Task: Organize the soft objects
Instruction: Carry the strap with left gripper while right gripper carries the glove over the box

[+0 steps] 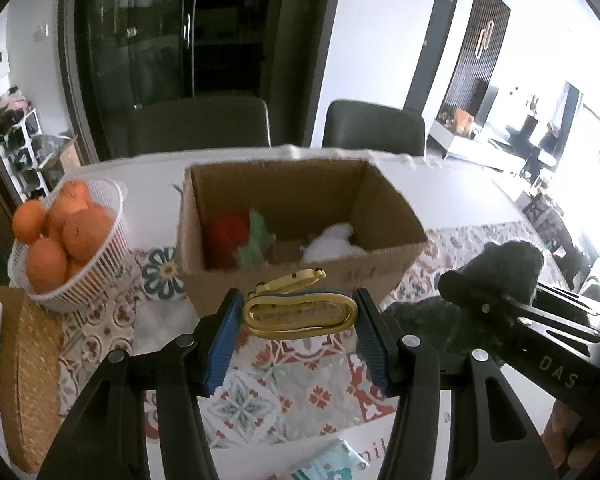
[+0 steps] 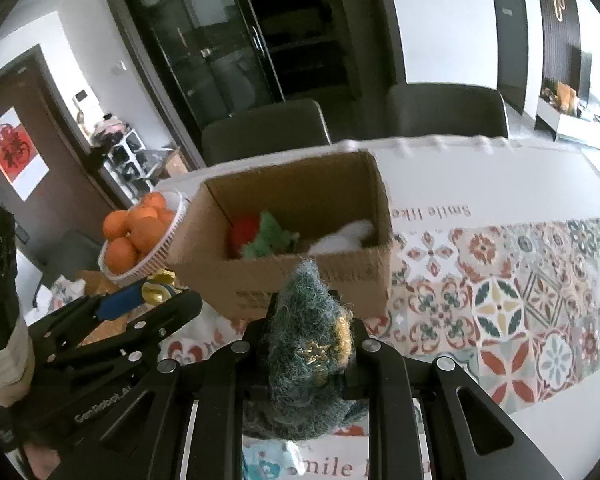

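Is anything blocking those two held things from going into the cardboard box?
Nothing visible does. The cardboard box stands open-topped just ahead. The left gripper holds a yellow strap, the right gripper a fuzzy green toy. Only the box's near wall lies between; both must clear it.

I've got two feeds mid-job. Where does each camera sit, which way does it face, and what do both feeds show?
Left wrist: sits behind the left gripper, facing the open brown cardboard box; its blue-padded fingers hold a folded yellow strap; the right gripper enters at right.
Right wrist: sits behind the right gripper, shut on a fuzzy dark-green knitted toy, facing the same box; the left gripper shows at left.
Shared: box, white basket of oranges, patterned tablecloth.
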`<state>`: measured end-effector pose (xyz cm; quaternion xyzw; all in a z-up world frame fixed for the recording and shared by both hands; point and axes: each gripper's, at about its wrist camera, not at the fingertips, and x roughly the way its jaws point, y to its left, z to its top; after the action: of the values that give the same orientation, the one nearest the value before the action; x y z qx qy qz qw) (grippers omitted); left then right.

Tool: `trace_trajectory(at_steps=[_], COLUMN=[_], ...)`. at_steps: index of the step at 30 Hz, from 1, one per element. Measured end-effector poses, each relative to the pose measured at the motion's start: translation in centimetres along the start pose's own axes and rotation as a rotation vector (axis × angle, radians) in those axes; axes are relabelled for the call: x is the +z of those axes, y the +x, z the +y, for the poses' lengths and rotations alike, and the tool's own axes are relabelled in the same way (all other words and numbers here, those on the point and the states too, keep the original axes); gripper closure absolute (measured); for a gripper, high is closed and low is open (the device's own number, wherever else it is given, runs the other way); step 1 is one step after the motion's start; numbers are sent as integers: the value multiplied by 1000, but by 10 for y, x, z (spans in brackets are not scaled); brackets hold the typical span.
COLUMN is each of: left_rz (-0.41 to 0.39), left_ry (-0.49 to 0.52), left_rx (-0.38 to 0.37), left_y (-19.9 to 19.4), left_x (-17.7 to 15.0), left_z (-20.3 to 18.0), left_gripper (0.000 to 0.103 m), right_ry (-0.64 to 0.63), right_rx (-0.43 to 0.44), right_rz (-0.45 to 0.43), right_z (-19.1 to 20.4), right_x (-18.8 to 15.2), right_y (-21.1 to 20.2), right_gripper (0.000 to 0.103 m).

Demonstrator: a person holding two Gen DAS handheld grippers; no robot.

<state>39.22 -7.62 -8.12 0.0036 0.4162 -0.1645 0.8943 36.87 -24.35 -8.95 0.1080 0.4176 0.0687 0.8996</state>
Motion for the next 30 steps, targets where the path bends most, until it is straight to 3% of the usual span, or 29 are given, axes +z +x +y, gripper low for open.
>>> trace_trajectory(at_steps=[20,30], left_rz=[-108,-107], left_ry=[21,53], left_rx=[19,53], left_y=[-24,-17], left_x=[56,86], left_z=[11,19], left_gripper=[48,48], right_ry=[-64,-103], right_rx=[33,59], right_rz=[-140,-134], right_z=[27,32], right_x=[61,95], right_y=[-24,-4], right_gripper=[82,82])
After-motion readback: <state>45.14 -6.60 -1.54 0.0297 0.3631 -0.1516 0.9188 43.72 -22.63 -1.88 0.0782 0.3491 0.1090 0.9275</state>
